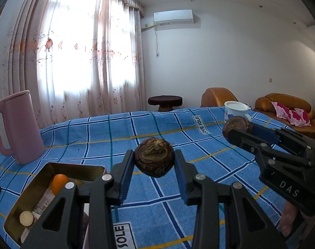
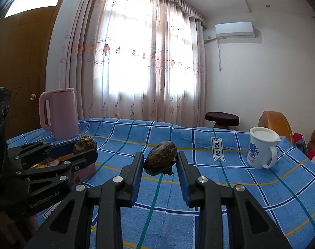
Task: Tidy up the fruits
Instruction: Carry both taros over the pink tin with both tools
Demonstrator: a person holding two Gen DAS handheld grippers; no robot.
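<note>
Both grippers, left gripper [image 1: 154,161] and right gripper [image 2: 160,161], are each pinching 1 brown scaly round fruit [image 1: 154,159] between their fingers, probably carrying both toward the open gold metal tin [image 1: 24,211] lying left of the left fingers.

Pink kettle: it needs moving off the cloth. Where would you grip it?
By the handle, coming from its left side in the right wrist view: the kettle stands upright, its body looks too wide for the jaws, and the loop handle sticks out there.

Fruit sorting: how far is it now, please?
Done: an orange and other pieces already lie in the tin. In hand: the left tool and the right tool each grip a brown fruit above the cloth. Left: both fruits are not yet in the tin.
</note>
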